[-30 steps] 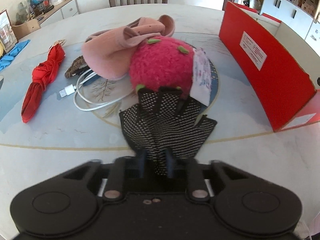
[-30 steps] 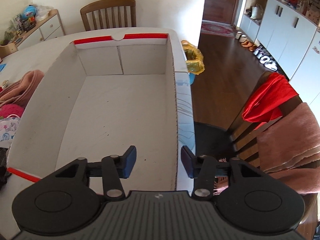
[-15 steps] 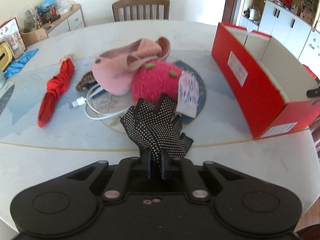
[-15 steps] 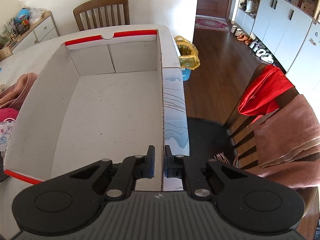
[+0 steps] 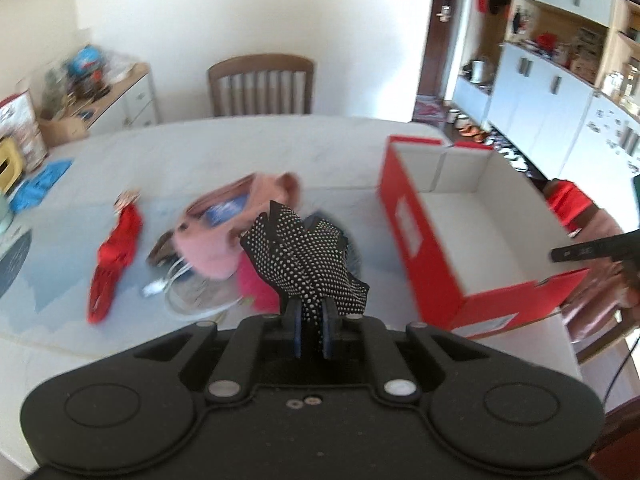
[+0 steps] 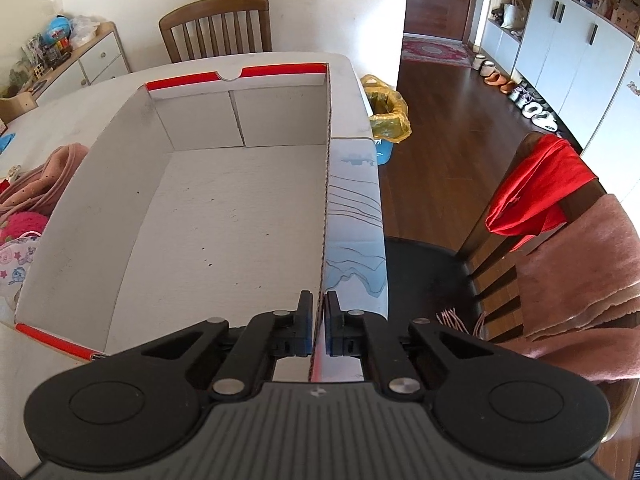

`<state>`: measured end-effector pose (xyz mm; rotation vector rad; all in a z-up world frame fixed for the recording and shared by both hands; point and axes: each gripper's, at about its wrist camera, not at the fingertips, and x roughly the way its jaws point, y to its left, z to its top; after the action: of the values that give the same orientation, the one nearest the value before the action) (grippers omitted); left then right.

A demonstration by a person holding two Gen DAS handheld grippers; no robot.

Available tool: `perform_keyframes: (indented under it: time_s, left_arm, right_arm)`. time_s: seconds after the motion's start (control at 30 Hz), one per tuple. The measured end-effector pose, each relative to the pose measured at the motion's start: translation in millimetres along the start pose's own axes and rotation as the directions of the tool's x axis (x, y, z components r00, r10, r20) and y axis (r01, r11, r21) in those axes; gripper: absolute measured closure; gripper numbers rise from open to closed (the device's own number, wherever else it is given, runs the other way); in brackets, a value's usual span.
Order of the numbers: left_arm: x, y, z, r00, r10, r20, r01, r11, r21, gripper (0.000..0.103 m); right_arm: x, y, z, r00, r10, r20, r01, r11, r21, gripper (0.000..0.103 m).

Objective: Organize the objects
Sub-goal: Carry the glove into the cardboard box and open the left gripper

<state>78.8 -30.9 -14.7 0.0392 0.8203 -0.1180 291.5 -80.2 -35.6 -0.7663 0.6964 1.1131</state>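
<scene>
From my left wrist, my left gripper (image 5: 310, 330) is clamped on the black dotted glove (image 5: 306, 260), holding it in the air above the table (image 5: 224, 148), left of the red box (image 5: 404, 216). From my right wrist, my right gripper (image 6: 319, 330) pinches the red box's (image 6: 240, 208) right wall.

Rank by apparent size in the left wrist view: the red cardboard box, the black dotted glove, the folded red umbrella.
1. Red cardboard box, clearly largest.
2. Black dotted glove, though it hangs close to the camera, so its rank is unsure.
3. Folded red umbrella, blurred, longer but slimmer than the glove.
</scene>
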Motion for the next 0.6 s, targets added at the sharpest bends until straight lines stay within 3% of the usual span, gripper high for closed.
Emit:
perform_keyframes:
  time_s: [0.23,0.6]
  left_arm:
    - [11,-41,33,0.995,-0.094,0.014,0.093,0.993,0.075,0.095]
    - [68,-121,66,0.98,-0.189,-0.065,0.199,0.95,0.24,0.095]
  right_arm:
    - [1,-1,0,1.0,0.01,-0.009,-0.01,1.0,-0.003,0.099]
    - [1,0,3,1.0,0.016,-0.027,-0.017,0.999,-0.028,0.099]
